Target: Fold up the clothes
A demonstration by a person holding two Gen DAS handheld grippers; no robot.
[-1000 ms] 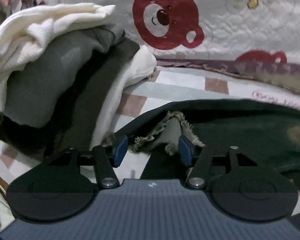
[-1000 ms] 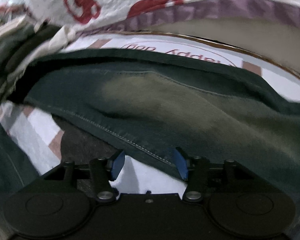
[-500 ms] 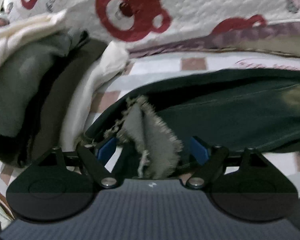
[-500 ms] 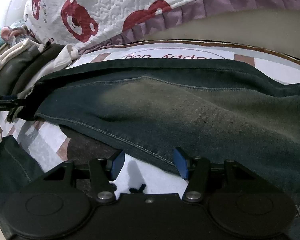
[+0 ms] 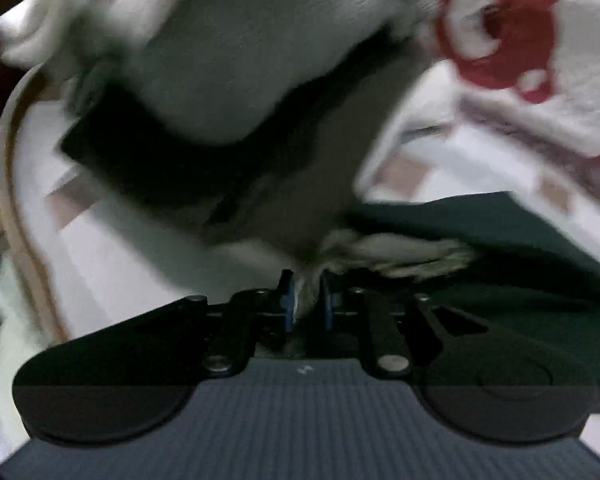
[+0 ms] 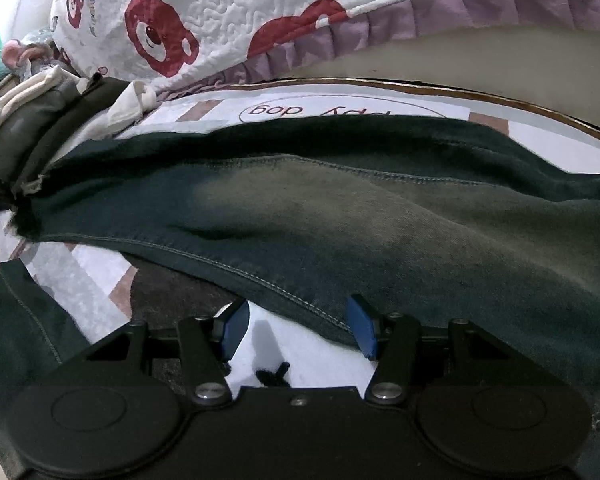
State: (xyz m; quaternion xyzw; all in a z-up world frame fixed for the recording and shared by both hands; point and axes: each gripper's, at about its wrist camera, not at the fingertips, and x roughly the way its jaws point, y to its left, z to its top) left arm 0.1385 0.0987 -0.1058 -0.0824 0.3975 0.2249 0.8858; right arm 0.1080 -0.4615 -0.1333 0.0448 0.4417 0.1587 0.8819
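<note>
Left wrist only – left hand-held gripper (image 5: 306, 300) pinching frayed hem (image 5: 400, 258)

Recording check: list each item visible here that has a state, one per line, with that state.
Left tool: shut on the frayed hem.
Right tool: open, holding nothing.
Dark jeans: spread out flat, unfolded.
Pile of clothes: stacked beside the jeans.
Bear quilt: draped behind.

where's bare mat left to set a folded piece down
Bare mat shows beyond the jeans, up to the bear quilt, and a small patch between the right hand-held gripper and the near hem. The left end is crowded by the clothes pile.
</note>
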